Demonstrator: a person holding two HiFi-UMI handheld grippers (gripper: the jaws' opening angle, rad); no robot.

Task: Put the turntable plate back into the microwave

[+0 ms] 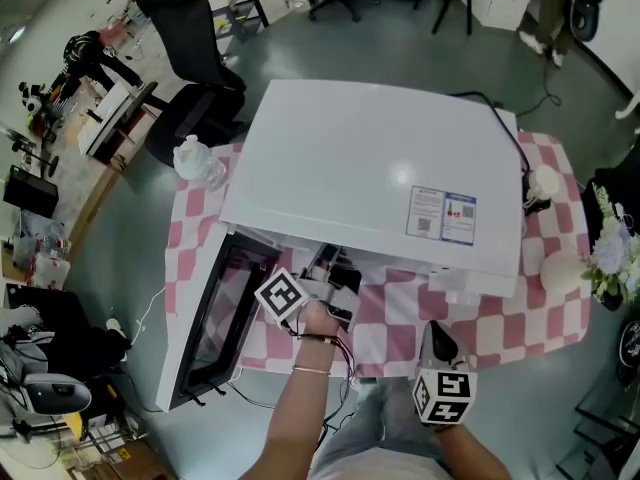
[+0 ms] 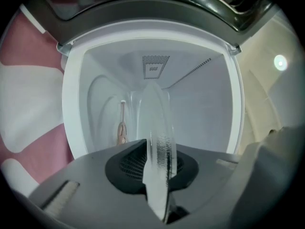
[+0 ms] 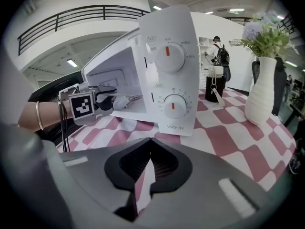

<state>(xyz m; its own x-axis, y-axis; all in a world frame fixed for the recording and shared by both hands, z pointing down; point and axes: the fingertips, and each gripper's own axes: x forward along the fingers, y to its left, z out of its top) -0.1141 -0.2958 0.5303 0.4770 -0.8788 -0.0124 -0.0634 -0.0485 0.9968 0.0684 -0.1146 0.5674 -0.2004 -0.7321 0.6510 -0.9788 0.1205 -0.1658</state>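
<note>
While the head view is looking down: left hand is stretching forward with the forearm straight, poking the left gripper into the open front of the microwave. Right gripper is hanging back close to the body, over the checkered cloth.
Left gripper view: jaws are pinching the turntable plate by its rim, edge-on to the camera, right at the mouth of the cavity; can't tell how far in it's reaching.
Right gripper view: jaws are pressing together on nothing, tilting down toward the control panel. Vase is standing off to the right.
</note>
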